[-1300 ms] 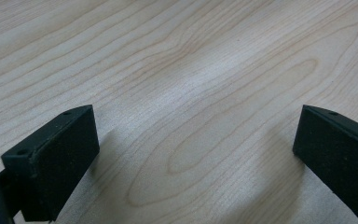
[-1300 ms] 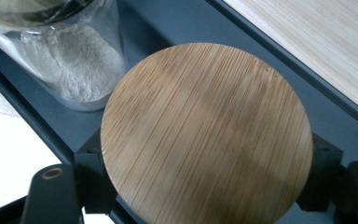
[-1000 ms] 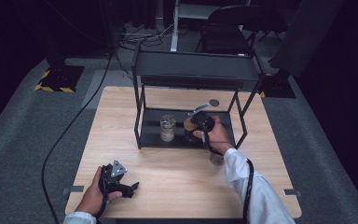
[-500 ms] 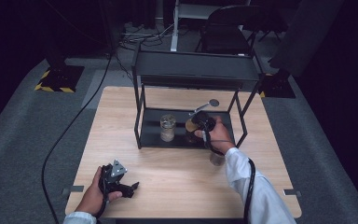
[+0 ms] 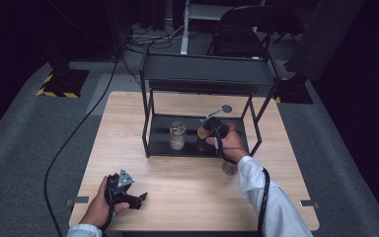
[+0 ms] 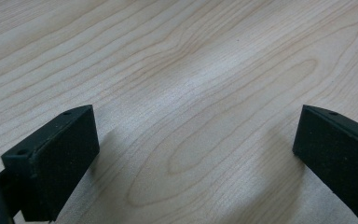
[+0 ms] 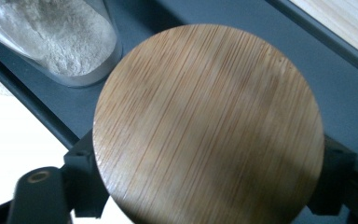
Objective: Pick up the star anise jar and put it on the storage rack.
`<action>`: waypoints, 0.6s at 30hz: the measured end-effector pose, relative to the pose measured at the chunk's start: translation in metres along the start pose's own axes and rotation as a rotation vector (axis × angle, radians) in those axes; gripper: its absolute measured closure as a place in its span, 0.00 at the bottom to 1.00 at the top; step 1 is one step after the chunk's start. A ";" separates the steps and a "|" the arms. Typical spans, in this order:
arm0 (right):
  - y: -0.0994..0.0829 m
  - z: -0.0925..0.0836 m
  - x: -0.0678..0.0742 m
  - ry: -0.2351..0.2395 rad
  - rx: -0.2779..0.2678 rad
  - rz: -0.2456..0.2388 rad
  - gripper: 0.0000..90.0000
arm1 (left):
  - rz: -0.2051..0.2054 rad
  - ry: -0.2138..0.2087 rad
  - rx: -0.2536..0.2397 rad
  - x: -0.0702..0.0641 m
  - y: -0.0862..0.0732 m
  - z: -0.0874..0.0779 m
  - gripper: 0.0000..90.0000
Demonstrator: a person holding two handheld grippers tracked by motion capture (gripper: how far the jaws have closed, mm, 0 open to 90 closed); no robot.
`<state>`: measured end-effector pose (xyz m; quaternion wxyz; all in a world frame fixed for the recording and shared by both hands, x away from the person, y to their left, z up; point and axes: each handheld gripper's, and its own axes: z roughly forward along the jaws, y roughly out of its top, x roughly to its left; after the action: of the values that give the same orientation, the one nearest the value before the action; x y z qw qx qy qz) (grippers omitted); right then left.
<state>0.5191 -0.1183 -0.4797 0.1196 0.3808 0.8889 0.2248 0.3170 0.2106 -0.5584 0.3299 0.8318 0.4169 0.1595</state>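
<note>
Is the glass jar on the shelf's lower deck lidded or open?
Open: the glass jar shows no lid; powder visible inside. The bamboo lid sits beside it.

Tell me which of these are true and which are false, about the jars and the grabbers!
1. The left gripper is open over the bare table. True.
2. The right gripper is at a round wooden lid. True; its jaws have just been opening, with the lid between them.
3. The open jar holds water. False: it holds pale powder.
4. The jars stand on top of the black rack. False: they stand on its lower shelf.
</note>
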 end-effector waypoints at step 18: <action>0.001 0.002 -0.003 -0.005 0.014 0.016 0.05 | 0.000 0.000 0.000 0.000 0.000 0.000 0.00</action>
<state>0.5224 -0.1191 -0.4805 0.1173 0.3895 0.8870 0.2185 0.3169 0.2105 -0.5584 0.3300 0.8318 0.4170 0.1594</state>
